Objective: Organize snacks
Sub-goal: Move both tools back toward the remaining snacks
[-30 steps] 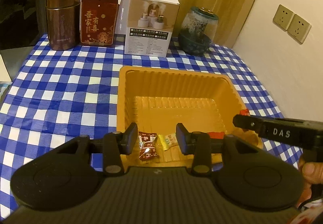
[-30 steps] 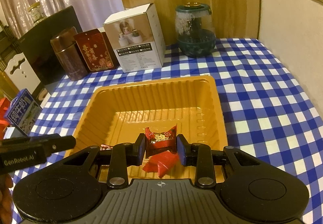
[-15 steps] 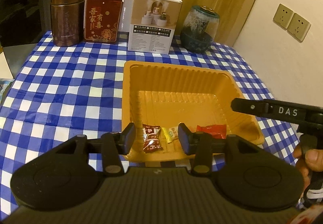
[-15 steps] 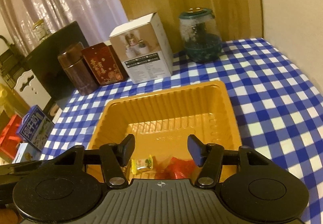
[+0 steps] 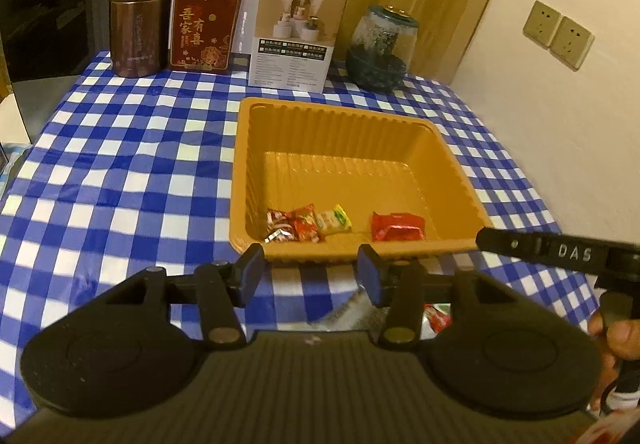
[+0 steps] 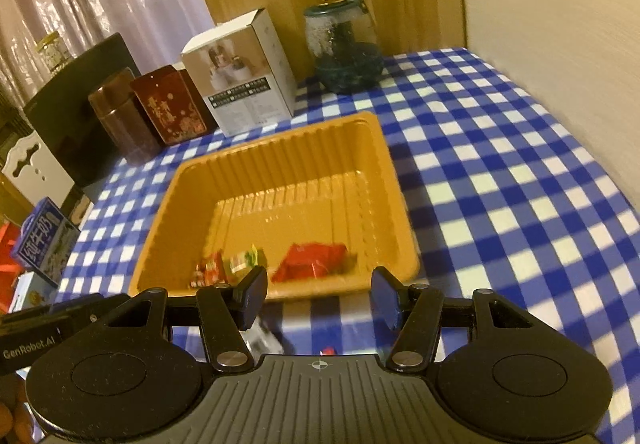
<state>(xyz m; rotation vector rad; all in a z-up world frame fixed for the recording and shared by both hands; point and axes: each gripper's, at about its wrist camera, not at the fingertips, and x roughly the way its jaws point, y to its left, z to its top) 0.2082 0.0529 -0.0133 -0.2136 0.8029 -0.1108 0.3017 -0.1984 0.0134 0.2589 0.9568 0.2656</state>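
Just short of the near rim of the orange ribbed plastic tray (image 5: 362, 136), the left gripper (image 5: 311, 276) hangs over the blue-and-white checked tablecloth (image 5: 120, 172); its jaws are opening and nothing sits between the blue pads. The right gripper (image 6: 318, 294) stands likewise before the tray's near wall, released, jaws apart and empty.

Along the near edge of the tray floor lie the snacks: two small red-and-white wrapped sweets (image 5: 290, 225) at the near left corner, a yellow-green wrapped sweet (image 5: 334, 219) touching them on the right, and a larger red foil packet (image 5: 397, 226) a little apart, further right.

At the far edge of the table stand a brown metal canister (image 5: 138, 36), a dark red tin with gold characters (image 5: 203, 32), a white cardboard box (image 5: 296, 34) and a glass jar with a dark green base (image 5: 380, 48).
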